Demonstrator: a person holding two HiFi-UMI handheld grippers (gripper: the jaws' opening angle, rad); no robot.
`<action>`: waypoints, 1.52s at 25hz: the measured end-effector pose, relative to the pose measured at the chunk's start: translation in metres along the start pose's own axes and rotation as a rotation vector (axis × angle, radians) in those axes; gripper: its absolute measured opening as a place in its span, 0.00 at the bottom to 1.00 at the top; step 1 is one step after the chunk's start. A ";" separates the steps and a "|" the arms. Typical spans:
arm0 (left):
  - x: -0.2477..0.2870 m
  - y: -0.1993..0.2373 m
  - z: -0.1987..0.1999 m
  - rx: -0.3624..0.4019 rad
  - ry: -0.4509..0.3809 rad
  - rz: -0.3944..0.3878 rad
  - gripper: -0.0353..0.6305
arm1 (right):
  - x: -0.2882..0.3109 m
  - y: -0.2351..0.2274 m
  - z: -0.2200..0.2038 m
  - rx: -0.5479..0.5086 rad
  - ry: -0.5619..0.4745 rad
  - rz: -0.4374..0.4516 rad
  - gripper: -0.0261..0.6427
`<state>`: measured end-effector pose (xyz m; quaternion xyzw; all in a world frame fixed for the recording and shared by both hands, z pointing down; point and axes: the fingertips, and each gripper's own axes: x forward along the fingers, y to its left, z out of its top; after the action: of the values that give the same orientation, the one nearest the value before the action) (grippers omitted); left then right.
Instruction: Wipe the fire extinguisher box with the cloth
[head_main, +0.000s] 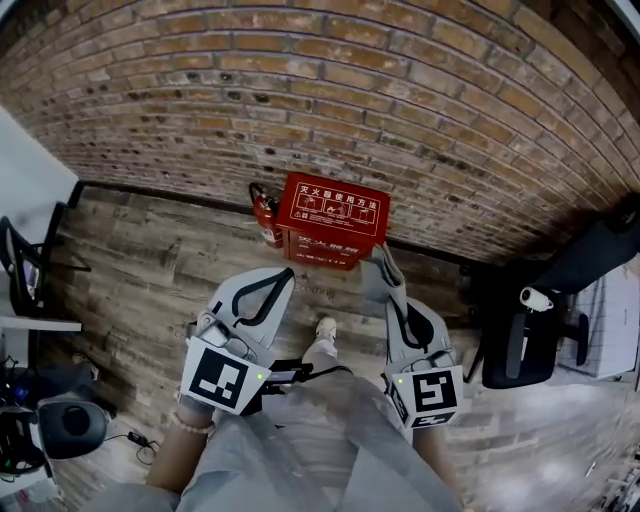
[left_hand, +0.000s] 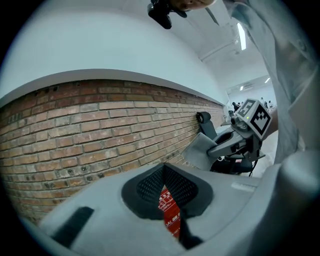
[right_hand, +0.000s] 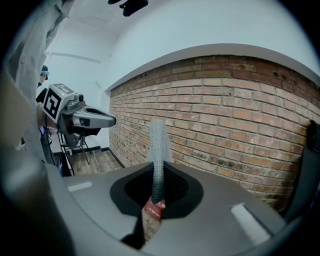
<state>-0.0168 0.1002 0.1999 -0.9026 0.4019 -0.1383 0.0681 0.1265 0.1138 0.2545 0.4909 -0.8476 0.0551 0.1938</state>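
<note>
Clamped between the jaws of the right gripper: a grey cloth, waffle-textured, probably soft and light, poking up past the tips and likely to bunch, so best pinched near one edge with the rest left free to press flat. Ahead of and below both pairs of jaws, on the floor by the brick wall: the red fire extinguisher box, looking rigid, smooth and heavy enough to stay put under a wipe. On the left gripper, jaws together around nothing.
</note>
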 end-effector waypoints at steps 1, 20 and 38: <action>0.009 0.003 0.002 -0.003 0.001 0.009 0.05 | 0.006 -0.010 0.003 -0.004 -0.009 0.006 0.07; 0.102 0.032 0.007 -0.033 0.108 0.155 0.05 | 0.090 -0.090 0.004 -0.009 0.028 0.196 0.07; 0.137 0.047 -0.007 -0.052 0.124 0.107 0.05 | 0.115 -0.098 -0.010 0.006 0.057 0.209 0.07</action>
<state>0.0352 -0.0333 0.2225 -0.8709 0.4566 -0.1795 0.0269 0.1621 -0.0272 0.2988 0.3988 -0.8881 0.0912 0.2095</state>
